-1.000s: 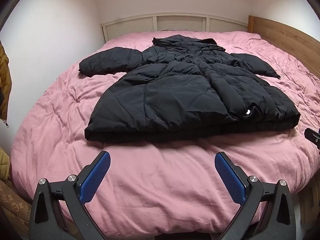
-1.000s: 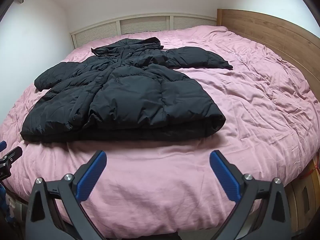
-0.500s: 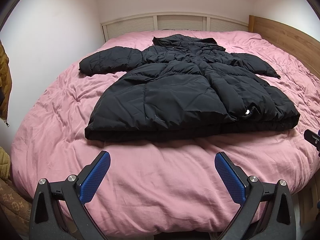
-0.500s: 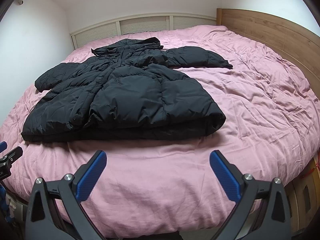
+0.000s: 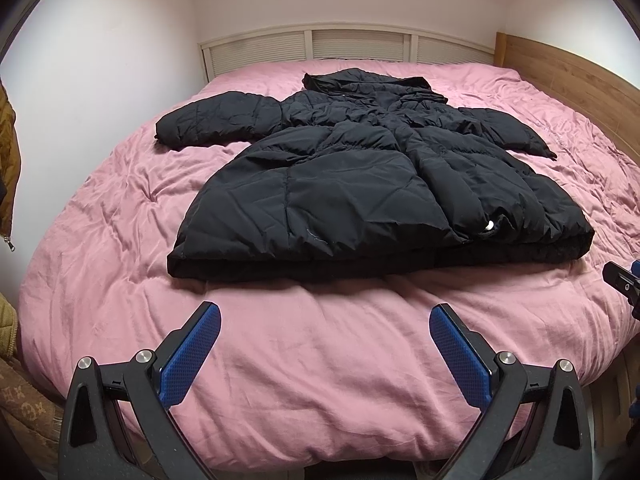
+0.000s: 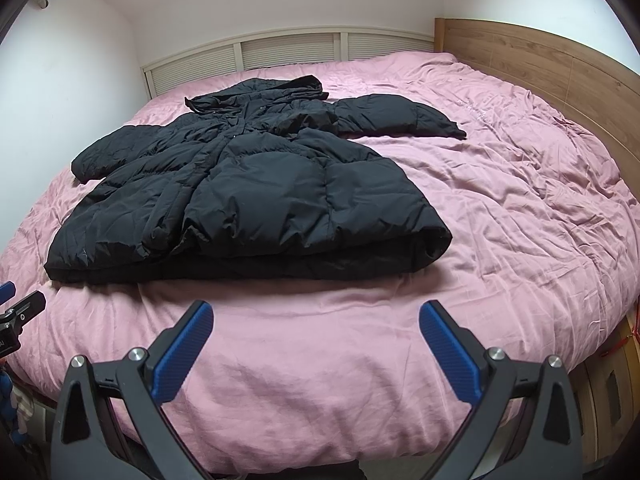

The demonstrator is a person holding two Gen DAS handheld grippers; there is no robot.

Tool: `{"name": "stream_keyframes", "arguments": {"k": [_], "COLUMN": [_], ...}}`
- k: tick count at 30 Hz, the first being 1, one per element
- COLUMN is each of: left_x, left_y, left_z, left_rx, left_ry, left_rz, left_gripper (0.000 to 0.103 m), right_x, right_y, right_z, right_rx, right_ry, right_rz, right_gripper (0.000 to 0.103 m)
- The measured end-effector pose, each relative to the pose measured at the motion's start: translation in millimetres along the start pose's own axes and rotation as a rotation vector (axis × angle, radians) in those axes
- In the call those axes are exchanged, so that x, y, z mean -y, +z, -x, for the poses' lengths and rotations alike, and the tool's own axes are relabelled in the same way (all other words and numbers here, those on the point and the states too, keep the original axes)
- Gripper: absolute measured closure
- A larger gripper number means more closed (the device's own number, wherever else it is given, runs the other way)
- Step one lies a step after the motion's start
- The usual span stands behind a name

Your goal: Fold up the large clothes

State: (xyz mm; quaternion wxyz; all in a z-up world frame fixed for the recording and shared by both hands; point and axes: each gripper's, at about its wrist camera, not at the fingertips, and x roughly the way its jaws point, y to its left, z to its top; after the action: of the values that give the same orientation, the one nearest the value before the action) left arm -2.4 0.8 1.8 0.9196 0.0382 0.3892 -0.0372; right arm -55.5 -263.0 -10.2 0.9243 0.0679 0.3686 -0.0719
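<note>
a puffy quilted black coat point(image 5: 360, 192) lies on the crumpled pink duvet point(image 5: 320, 360); both grippers' fingers spread, empty.

Puffy black jacket point(image 5: 360, 196) has faint sheen; pink duvet point(image 5: 312, 360) matt, wrinkled; headboard point(image 6: 540, 60) wood.

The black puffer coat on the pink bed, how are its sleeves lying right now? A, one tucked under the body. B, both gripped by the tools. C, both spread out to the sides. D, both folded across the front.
C: the black puffer coat lies flat on the pink duvet with each sleeve stretched outward, while the left tool and right tool are open and short of it.
</note>
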Motion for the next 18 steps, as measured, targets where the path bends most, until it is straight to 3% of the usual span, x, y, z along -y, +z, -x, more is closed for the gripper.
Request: {"name": "stream_keyframes", "arguments": {"k": [9, 18], "left_x": [0.4, 0.9], "left_y": [-0.3, 1.0], "left_z": [2.7, 7.7], "left_rx": [-0.002, 0.018], "left_ry": [-0.029, 0.001], "left_rz": [-0.003, -0.012], "left_gripper": [0.001, 0.001], "right_x": [-1.5, -5.1], "right_y": [-0.9, -0.5], "right_z": [-0.4, 0.6], "right_rx": [0.001, 0.002], "right_ry": [0.001, 0.003], "right_rz": [-0.001, -0.004], "right_gripper": [0.0, 0.0]}}
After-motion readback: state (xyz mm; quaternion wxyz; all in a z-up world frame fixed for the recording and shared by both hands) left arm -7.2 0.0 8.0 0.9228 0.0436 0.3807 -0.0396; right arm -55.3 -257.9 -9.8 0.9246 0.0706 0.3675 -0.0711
